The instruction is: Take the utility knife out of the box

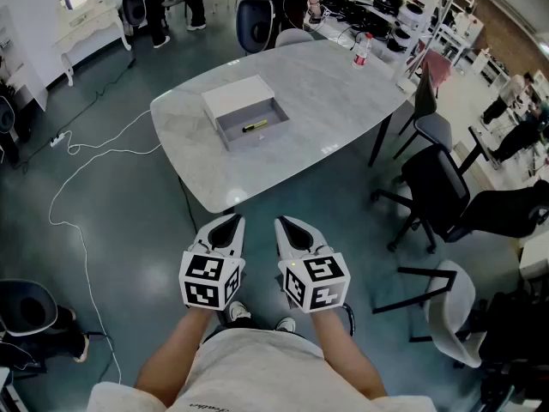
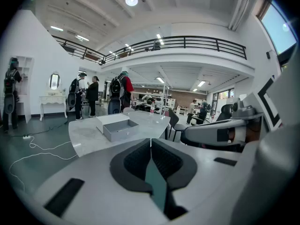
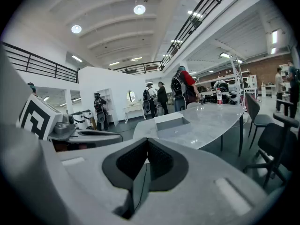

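The left gripper (image 1: 227, 221) and the right gripper (image 1: 287, 223) are held side by side, close together, low in front of the person, pointing forward over the dark teal floor. Each gripper view shows its own jaws closed tip to tip, with nothing clamped between them. Ahead of both grippers, and well apart from them, stands a pale marble-patterned table with rounded corners (image 1: 334, 110); its near edge lies just beyond the jaw tips in the head view. On the table, straight ahead and slightly left of the left gripper, rests an open grey rectangular box (image 1: 230, 132), with a flat white lid (image 1: 236, 95) touching its far side. The yellow-and-black utility knife (image 1: 254, 126) lies flat on the box floor, untouched. Further ahead and to the right of the right gripper stands a clear plastic bottle with a red label (image 1: 361, 51). To the right of the right gripper, beside the table, is a black office chair (image 1: 437, 187). A white cable (image 1: 77, 196) trails across the floor left of the left gripper.
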A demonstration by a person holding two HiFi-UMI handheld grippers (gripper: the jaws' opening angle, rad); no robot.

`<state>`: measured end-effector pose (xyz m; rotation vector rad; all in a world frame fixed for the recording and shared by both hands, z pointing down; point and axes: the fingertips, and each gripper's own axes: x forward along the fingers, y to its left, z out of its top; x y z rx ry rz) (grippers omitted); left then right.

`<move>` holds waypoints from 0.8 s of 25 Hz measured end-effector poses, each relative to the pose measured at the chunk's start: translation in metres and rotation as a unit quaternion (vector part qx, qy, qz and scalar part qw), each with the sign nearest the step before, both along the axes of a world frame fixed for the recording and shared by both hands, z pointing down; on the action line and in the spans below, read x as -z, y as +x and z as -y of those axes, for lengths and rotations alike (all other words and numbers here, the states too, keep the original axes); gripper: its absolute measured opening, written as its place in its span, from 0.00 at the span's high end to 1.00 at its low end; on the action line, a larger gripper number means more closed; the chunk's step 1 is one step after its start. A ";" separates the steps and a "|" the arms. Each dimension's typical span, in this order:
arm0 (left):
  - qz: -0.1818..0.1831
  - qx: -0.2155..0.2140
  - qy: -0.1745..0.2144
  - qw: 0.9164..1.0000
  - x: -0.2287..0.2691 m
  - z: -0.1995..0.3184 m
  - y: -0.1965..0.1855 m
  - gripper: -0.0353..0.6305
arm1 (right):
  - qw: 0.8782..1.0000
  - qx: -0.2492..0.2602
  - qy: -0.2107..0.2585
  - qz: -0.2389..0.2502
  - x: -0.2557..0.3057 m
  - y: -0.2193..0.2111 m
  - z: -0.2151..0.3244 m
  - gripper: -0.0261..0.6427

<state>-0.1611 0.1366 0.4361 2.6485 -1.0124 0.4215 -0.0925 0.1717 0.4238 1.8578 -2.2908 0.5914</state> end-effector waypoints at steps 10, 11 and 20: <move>-0.013 -0.028 -0.007 0.999 -0.002 0.037 -0.019 0.92 | 1.000 -0.013 -0.007 -0.013 0.000 -0.028 0.033 0.95; -0.014 -0.031 -0.008 0.999 -0.002 0.040 -0.020 0.92 | 1.000 -0.014 -0.008 -0.015 0.000 -0.030 0.036 0.95; -0.015 -0.047 -0.015 0.999 -0.006 0.060 -0.019 0.92 | 1.000 -0.019 -0.005 -0.016 0.003 -0.035 0.057 0.95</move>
